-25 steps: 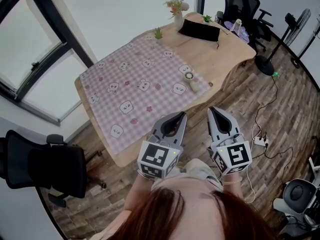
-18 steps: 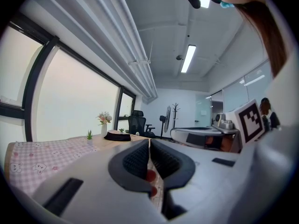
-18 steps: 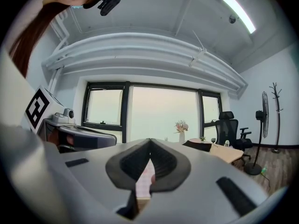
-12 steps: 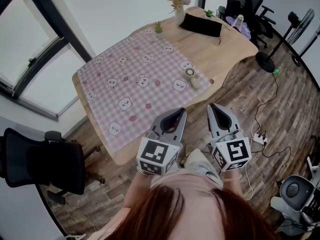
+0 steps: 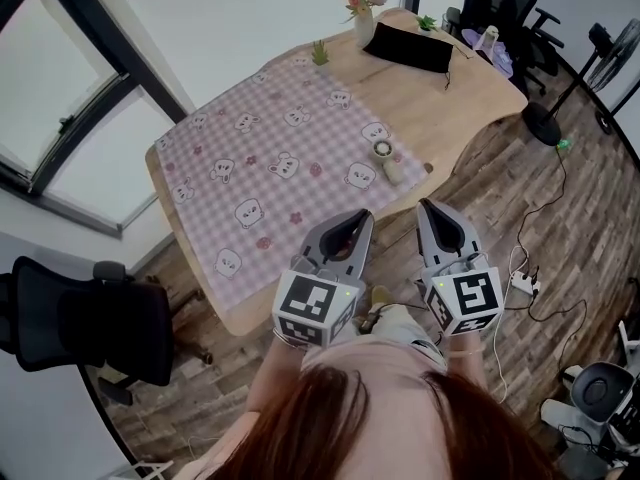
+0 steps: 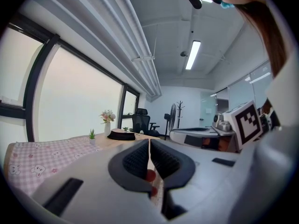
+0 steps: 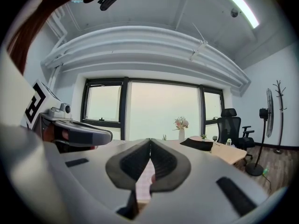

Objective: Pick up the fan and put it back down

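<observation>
The fan [image 5: 384, 159] is a small handheld one with a round head and a cream handle. It lies on the right edge of the pink checked cloth [image 5: 270, 168] on the wooden table [image 5: 450, 98]. My left gripper [image 5: 354, 222] and right gripper [image 5: 430, 209] hang side by side in front of the table's near edge, both short of the fan and apart from it. In the left gripper view the left gripper [image 6: 149, 142] has its jaws closed with nothing between them. The right gripper [image 7: 150, 141] looks the same in its own view.
At the table's far end stand a vase of flowers [image 5: 362, 18], a small green plant [image 5: 320, 54] and a black pouch [image 5: 410, 48]. Office chairs [image 5: 505, 8] and a floor fan's stand [image 5: 545, 123] are at the right, cables [image 5: 525, 283] lie on the floor, and a black chair [image 5: 70, 318] sits at the left.
Both grippers have moved a little forward toward the table's near edge, still shut. The table and fan sit slightly nearer in the head view.
</observation>
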The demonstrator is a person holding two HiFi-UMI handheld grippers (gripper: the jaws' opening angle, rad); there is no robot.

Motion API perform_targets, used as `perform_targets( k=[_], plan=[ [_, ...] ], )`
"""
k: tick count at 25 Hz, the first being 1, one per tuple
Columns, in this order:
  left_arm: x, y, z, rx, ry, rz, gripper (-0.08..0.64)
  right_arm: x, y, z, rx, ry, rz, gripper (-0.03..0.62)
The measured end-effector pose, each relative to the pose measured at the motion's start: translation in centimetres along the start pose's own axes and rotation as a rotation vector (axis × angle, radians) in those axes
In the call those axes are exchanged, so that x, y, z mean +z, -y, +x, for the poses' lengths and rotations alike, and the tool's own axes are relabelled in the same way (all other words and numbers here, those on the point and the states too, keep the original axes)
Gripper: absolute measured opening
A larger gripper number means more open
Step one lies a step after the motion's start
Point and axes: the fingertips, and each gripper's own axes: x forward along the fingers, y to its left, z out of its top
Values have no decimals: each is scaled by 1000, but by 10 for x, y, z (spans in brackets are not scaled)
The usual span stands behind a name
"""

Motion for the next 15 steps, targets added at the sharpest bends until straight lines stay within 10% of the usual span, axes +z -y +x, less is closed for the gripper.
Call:
perform_targets(
  k=[15],
  plan=[
    [4,-6,81,56,-9,-21,15,-13,67,45,66,-37,-21,0]
  ],
)
